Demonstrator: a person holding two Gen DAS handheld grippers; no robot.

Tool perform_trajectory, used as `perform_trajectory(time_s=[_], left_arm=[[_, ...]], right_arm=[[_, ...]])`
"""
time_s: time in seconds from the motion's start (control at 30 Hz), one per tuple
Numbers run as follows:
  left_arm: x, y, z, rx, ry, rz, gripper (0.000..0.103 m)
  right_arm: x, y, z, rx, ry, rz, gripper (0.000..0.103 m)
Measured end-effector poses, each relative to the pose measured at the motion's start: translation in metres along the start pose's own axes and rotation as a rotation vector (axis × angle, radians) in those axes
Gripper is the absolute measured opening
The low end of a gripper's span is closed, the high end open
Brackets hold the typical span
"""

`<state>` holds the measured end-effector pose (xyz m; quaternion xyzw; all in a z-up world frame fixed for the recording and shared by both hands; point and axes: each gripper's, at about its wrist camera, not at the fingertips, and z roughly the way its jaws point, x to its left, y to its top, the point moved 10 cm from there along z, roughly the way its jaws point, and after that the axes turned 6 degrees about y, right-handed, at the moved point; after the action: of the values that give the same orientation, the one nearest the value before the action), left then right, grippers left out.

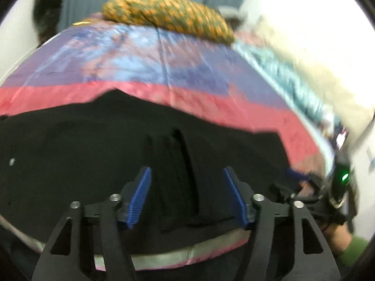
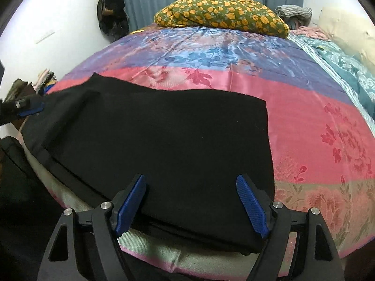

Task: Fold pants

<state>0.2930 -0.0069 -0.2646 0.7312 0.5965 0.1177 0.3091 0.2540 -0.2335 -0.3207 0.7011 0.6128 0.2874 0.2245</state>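
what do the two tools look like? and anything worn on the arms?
Both alike: left tool and right tool have black angular linkage arms with triangular cut-outs, silver round pivot pins, and ribbed blue pads on black fingers. In the left wrist view, the right tool's body is black with a lit green light, and a green sleeve shows beside it. No markings readable.

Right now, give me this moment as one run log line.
task: fold pants | pants: black, flat on bedspread | left gripper: open, nothing gripped | right gripper: open, nothing gripped
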Motion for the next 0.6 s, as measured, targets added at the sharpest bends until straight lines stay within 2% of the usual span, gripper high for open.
perform_trajectory(time_s=[0.03,0.07,0.1,0.17,0.23,0.27,0.33,0.37,0.4,0.47,0.53,0.57,0.6], left_arm=[[-0.002,-0.004,0.011,0.029,0.027,0.014,0.048],[0.000,-0.010,0.026,0.076,0.068,0.018,0.015],[0.004,-0.015,0.037,0.116,0.086,0.002,0.006],[0.011,-0.022,0.043,0.122,0.076,-0.048,0.006],[0.012,-0.024,0.041,0.108,0.078,-0.031,0.005],[0.012,-0.024,0.039,0.105,0.078,-0.021,0.005],[0.012,-0.026,0.039,0.101,0.065,-0.023,0.005],[0.015,-0.025,0.041,0.099,0.055,-0.035,0.006],[0.016,-0.025,0.041,0.098,0.045,-0.049,0.006],[0.015,-0.027,0.041,0.094,0.032,-0.059,0.007],[0.017,-0.028,0.040,0.090,0.026,-0.048,0.008],[0.017,-0.028,0.040,0.087,0.023,-0.041,0.009],[0.017,-0.028,0.040,0.085,0.018,-0.041,0.009]], right_arm=[[0.000,0.002,0.001,0.001,-0.002,0.000,0.081],[-0.001,0.002,0.002,0.001,-0.002,0.001,0.081],[-0.005,0.001,0.003,0.004,0.003,0.002,0.081],[-0.001,-0.008,-0.010,0.006,0.012,0.003,0.081],[-0.003,-0.007,-0.018,-0.001,0.028,0.033,0.080],[-0.010,-0.002,-0.028,-0.035,0.063,0.090,0.079],[-0.022,0.010,-0.046,-0.106,0.170,0.230,0.071],[-0.031,0.018,-0.047,-0.116,0.234,0.305,0.059],[-0.037,0.025,-0.046,-0.110,0.292,0.369,0.042],[-0.049,0.041,-0.039,-0.098,0.342,0.441,0.030],[-0.055,0.058,-0.022,-0.054,0.341,0.439,0.027],[-0.060,0.060,-0.006,-0.005,0.311,0.428,0.026],[-0.069,0.055,0.011,0.054,0.250,0.431,0.018]])
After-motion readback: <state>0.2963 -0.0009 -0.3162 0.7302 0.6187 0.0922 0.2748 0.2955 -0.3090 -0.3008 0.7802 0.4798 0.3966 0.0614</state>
